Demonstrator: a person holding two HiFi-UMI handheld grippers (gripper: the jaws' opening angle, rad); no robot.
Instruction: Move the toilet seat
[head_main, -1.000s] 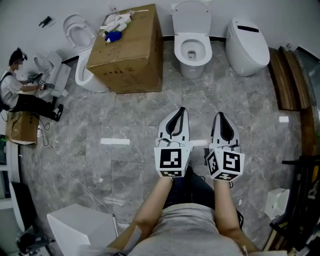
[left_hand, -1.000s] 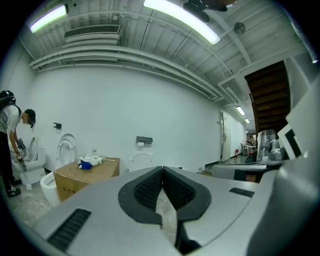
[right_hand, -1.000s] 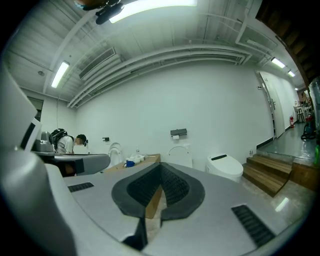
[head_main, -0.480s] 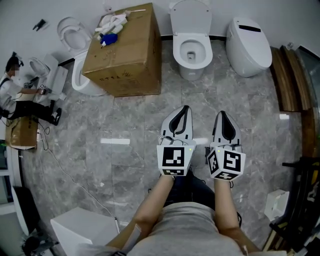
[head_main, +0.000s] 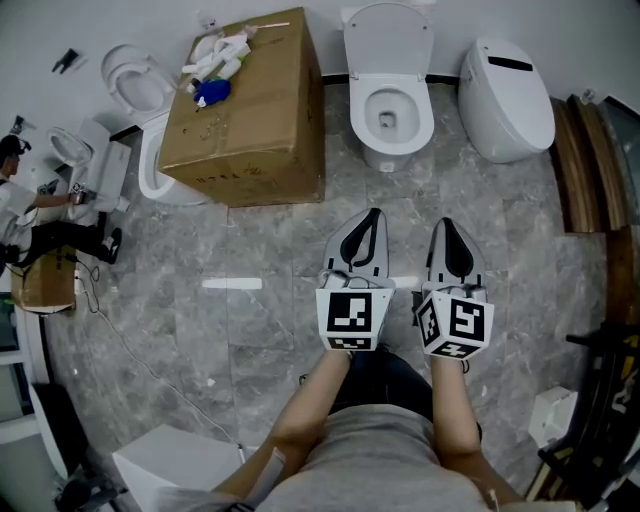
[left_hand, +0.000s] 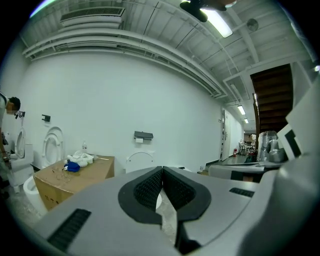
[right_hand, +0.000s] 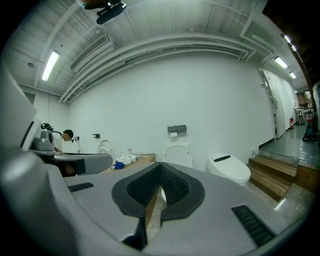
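Cardboard box (head_main: 250, 105), one, left gripper (head_main: 372, 214), right gripper (head_main: 444, 224)

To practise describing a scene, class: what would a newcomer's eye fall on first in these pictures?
The left gripper and right gripper, both shut, sit side by side at the head view's centre, pointing toward an open toilet at the top. A big cardboard box stands at that toilet's left in the picture, a closed toilet at its right.
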